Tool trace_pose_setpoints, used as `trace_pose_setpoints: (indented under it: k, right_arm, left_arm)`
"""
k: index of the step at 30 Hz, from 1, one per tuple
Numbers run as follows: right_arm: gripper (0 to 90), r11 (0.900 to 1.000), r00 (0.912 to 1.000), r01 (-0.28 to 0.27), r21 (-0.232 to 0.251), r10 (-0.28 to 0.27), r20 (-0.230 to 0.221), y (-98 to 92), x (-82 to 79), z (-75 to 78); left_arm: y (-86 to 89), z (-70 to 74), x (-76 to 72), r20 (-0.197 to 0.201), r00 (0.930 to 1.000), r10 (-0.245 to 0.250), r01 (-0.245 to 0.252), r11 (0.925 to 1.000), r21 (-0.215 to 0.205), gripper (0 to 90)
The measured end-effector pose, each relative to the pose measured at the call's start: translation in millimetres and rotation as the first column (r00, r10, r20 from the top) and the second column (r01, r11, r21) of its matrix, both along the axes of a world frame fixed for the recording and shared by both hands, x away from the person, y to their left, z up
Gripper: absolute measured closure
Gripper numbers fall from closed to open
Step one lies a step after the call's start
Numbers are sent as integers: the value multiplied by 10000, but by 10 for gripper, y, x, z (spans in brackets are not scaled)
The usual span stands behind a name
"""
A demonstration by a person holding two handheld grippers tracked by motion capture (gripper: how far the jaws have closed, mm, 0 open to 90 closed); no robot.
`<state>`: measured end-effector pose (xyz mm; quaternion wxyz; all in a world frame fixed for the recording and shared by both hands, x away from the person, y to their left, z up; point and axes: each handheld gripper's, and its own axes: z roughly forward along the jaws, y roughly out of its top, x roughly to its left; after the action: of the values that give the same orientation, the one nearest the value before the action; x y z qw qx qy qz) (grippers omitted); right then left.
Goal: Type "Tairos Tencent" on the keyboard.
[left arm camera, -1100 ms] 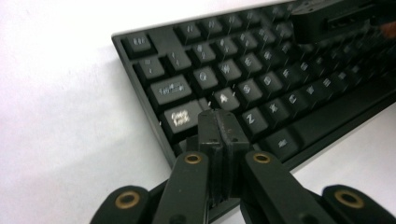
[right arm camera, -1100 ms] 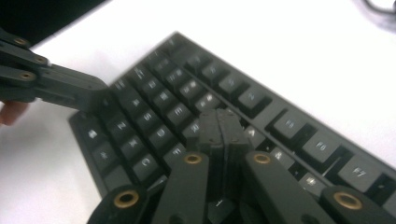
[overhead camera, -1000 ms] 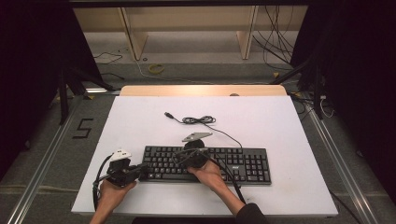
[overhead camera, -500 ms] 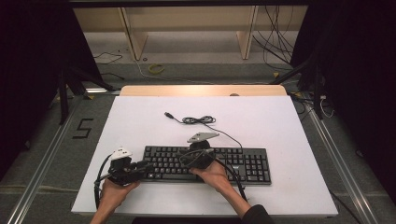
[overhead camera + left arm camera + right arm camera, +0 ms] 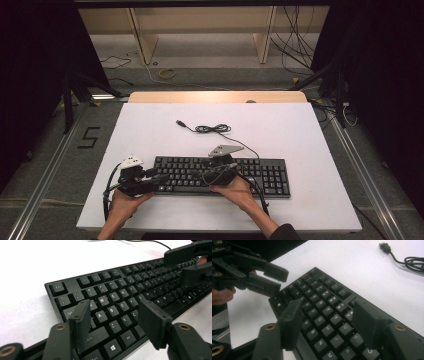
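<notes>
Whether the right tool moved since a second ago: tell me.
Yes. The right tool slid slightly rightward along the keyboard; its jaws have just been opening, nothing between them.

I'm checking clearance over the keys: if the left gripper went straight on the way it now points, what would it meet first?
Probably the keyboard: the left gripper, its jaws just opened with nothing between them, aims down at the letter keys. The right gripper lies farther along; depth is uncertain.

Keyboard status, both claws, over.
Left claw, right claw: jaws just opened, nothing gripped. Keyboard flat on table. Cable behind, clear.
</notes>
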<state>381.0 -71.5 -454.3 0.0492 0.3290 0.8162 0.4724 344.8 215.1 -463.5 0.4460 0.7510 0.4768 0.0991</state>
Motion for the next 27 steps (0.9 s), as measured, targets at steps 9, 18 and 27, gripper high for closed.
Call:
trace_pose_setpoints:
  k: [9,18,27]
  right_arm:
    - [367,9999,9998,109,116,-111,182,-135,-93,15]
    - [351,9997,9996,220,130,-222,173,-255,-169,-10]
    - [336,9990,9991,332,289,-340,265,-374,-235,14]
  left_arm:
    - [-58,38,50,82,10000,-26,26,10000,0,350]
    - [-80,43,124,50,10000,13,-13,10000,60,503]
    - [-113,-12,181,-217,9998,-37,49,9983,572,782]
